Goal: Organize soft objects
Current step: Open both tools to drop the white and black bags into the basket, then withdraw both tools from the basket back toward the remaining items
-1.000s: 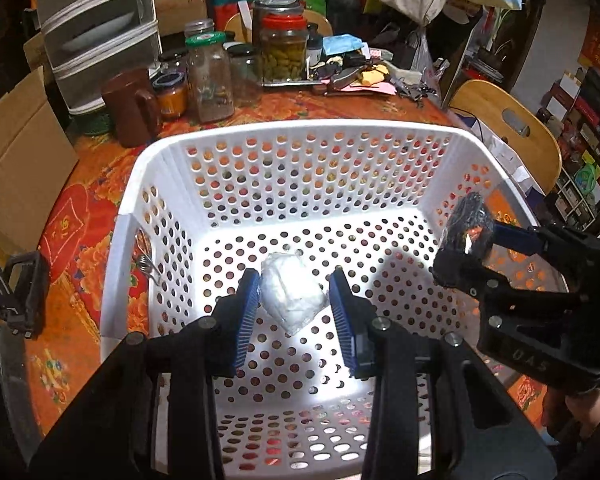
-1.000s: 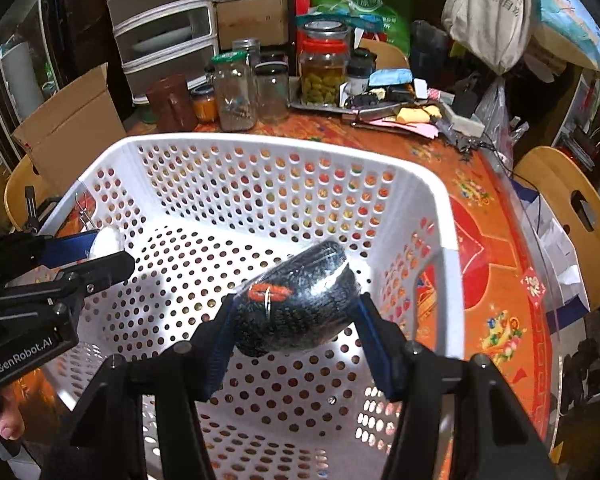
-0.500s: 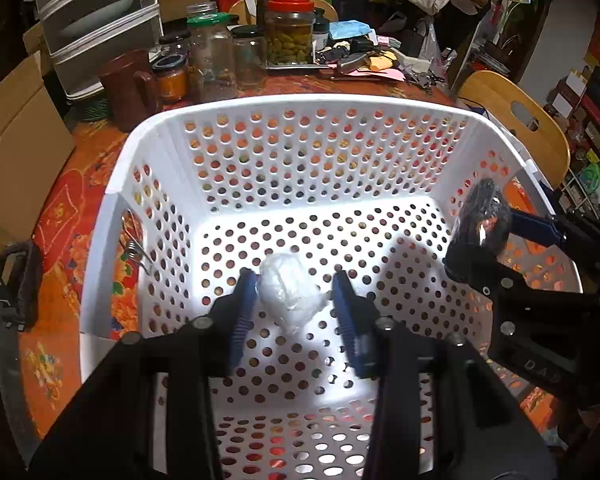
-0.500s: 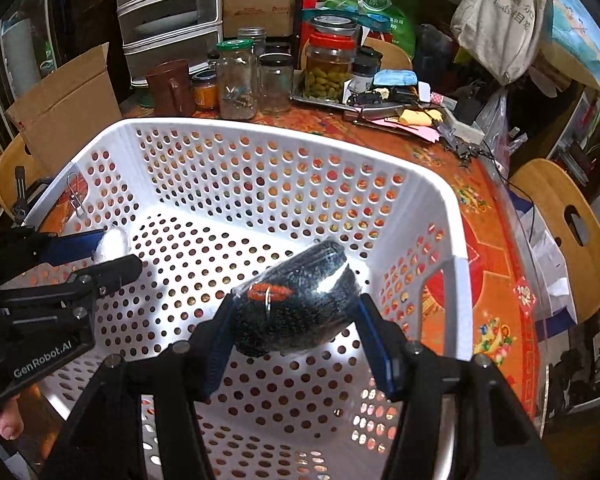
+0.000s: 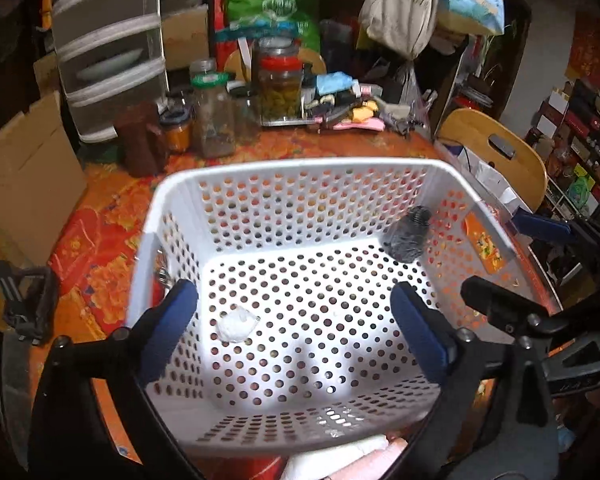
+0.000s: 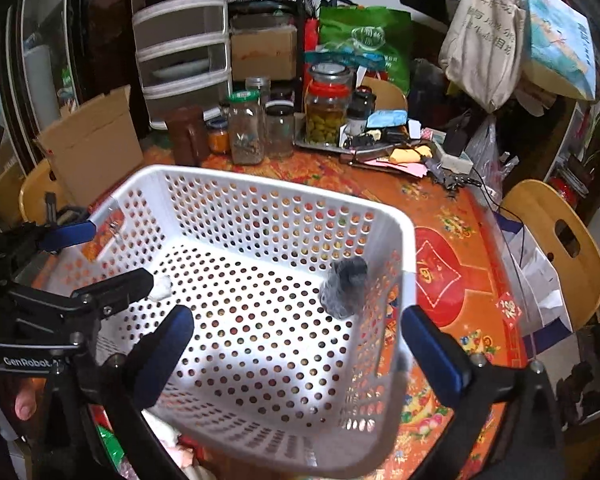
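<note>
A white perforated basket (image 5: 300,168) (image 6: 260,182) stands on the orange patterned table. A small white plastic-wrapped bundle (image 5: 238,325) (image 6: 162,286) lies loose on the basket floor at the left. A dark knitted bundle (image 5: 408,236) (image 6: 344,288), blurred, is against the basket's right wall. Above the basket, my left gripper (image 5: 296,320) (image 6: 100,260) has its jaws opening wide with nothing pressed between its pads. My right gripper (image 6: 300,336) (image 5: 512,264) is also opening, wide apart over the right rim, holding nothing.
Glass jars (image 6: 326,108), a brown mug (image 5: 140,144), a cardboard box (image 5: 24,176) and a drawer unit (image 6: 180,40) crowd the table's far side. A wooden chair (image 6: 556,240) stands to the right. Pink and white cloths (image 5: 340,460) lie at the near edge.
Both grippers opened wide and rose. The white bundle dropped from the left jaws to the basket floor; the dark bundle left the right jaws and is now by the right wall.
</note>
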